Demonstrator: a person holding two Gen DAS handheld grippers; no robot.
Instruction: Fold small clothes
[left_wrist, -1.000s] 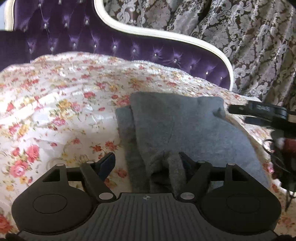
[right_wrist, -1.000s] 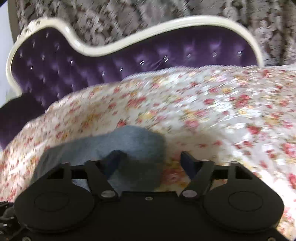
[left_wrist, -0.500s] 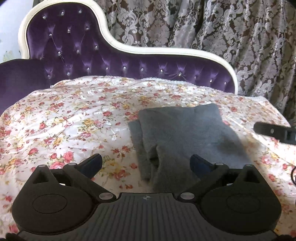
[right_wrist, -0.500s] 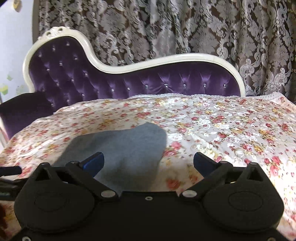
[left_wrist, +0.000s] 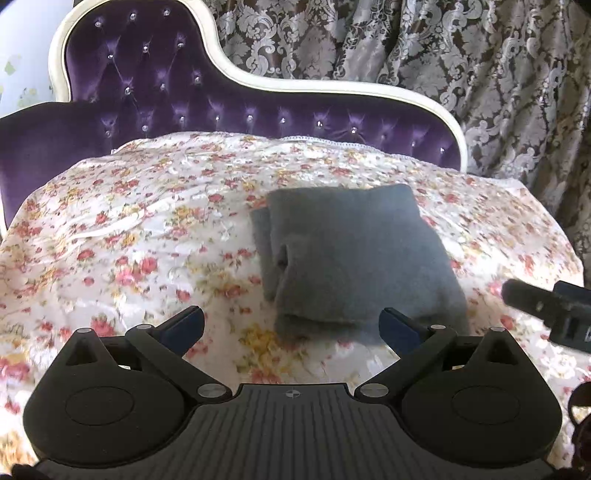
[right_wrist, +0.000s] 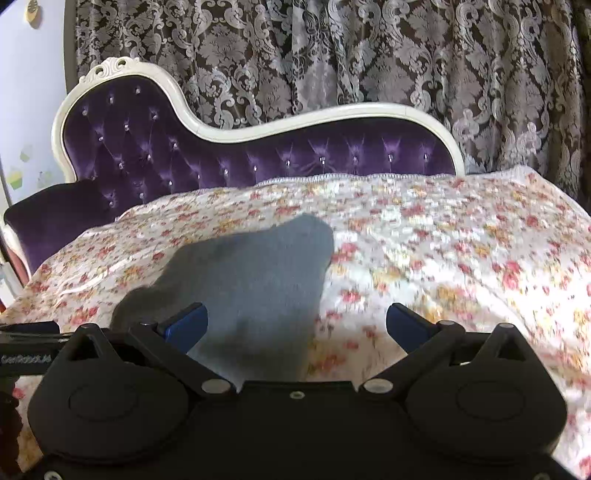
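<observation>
A grey folded garment lies as a thick rectangle on the flowered bedspread. My left gripper hovers just short of its near edge, jaws wide open and empty. The right gripper is open too, with nothing between its blue pads; the same grey garment lies ahead and a little left of it. A part of the right gripper shows at the right edge of the left wrist view, and a part of the left gripper shows at the left edge of the right wrist view.
A purple tufted backrest with a white frame curves behind the bedspread. Patterned grey curtains hang behind it. The bedspread stretches to the right of the garment.
Both grippers have let go of the grey garment, opened wide and drawn back from it. The garment now lies folded, farther ahead in both views.
</observation>
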